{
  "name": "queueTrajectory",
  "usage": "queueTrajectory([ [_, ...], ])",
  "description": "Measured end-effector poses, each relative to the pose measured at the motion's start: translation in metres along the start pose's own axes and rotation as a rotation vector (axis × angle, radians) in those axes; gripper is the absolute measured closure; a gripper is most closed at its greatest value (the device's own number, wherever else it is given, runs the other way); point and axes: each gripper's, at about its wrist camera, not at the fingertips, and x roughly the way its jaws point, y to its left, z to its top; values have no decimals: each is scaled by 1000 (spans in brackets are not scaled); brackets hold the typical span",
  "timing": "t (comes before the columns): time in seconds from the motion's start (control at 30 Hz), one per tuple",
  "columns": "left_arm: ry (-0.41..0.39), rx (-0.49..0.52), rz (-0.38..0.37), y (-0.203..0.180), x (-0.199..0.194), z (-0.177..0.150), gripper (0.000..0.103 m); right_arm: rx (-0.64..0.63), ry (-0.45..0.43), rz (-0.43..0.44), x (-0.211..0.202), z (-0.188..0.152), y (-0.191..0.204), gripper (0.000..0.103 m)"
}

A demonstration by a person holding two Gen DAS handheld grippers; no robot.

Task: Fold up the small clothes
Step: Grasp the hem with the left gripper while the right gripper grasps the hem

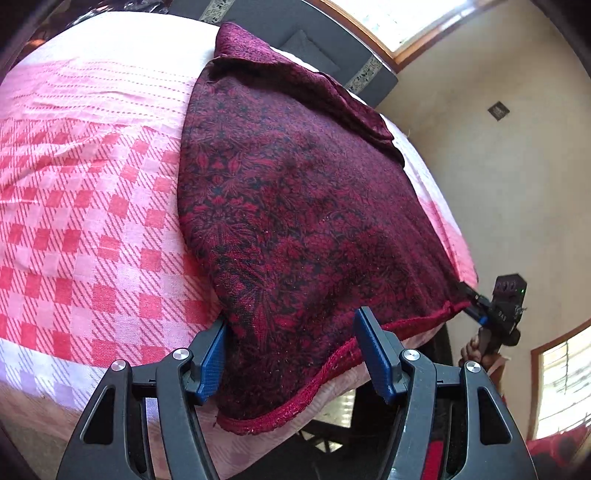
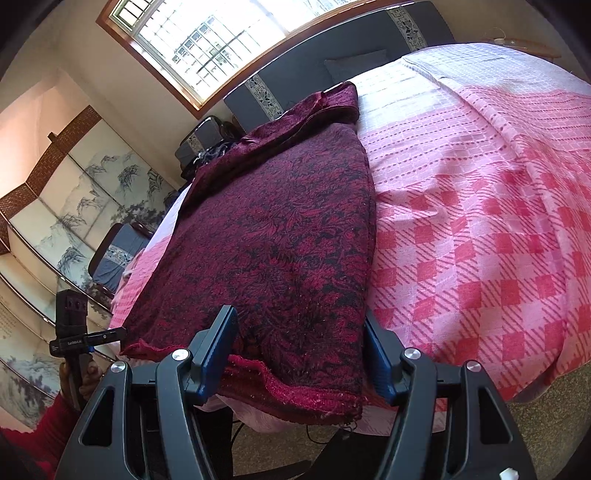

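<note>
A dark red garment with a black leaf pattern (image 1: pixel 295 206) lies flat on the pink checked cloth (image 1: pixel 92 229), its hem at the near edge. My left gripper (image 1: pixel 291 354) is open, its blue pads on either side of the garment's near left hem corner. My right gripper (image 2: pixel 301 354) is open around the near right hem corner of the garment (image 2: pixel 280 236). The right gripper also shows in the left wrist view (image 1: pixel 476 299) at the far hem corner. The left gripper shows in the right wrist view (image 2: pixel 110 336) by the other corner. The collar end (image 2: pixel 325 107) lies far away.
The pink checked cloth (image 2: pixel 480 221) covers the table and hangs over its near edge. A dark sofa back (image 2: pixel 332 62) stands behind the table under a window (image 2: pixel 221 33). A painted folding screen (image 2: pixel 74 206) stands to the left. Speckled floor (image 2: pixel 546 421) lies below.
</note>
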Motion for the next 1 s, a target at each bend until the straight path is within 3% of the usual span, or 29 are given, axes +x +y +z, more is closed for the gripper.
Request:
queueTrajectory([
  [0.07, -20, -38, -23, 6, -2, 2, 39, -9, 0, -5, 0, 0, 1, 43],
  [0.1, -20, -29, -23, 5, -2, 2, 39, -9, 1, -6, 0, 0, -1, 48],
  [0.13, -19, -8, -12, 3, -2, 2, 40, -2, 7, -1, 1, 0, -2, 61],
  [0.23, -2, 41, -6, -5, -1, -1, 42, 33, 23, 2, 2, -2, -12, 85],
  [0.33, -25, 61, -38, -9, -5, 0, 44, 83, 8, 67, -3, -2, -19, 89],
  [0.4, -40, 62, -65, -8, -11, 1, 44, 88, -6, 99, -9, -2, -19, 89],
  [0.5, -13, 62, -33, -3, -9, 1, 44, 55, 18, 61, -10, 0, -21, 89],
  [0.7, 27, -29, -52, 19, -13, -1, 43, 58, 67, 103, -3, 0, -24, 83],
  [0.83, 29, -86, -129, 25, -12, 2, 31, 102, 64, 166, 2, 4, -27, 68],
  [0.93, 27, -114, -183, 22, -5, 7, 17, 99, 79, 160, 9, 5, -24, 68],
  [1.0, 14, -106, -174, 17, -1, 10, 17, 95, 78, 171, 10, 7, -21, 66],
])
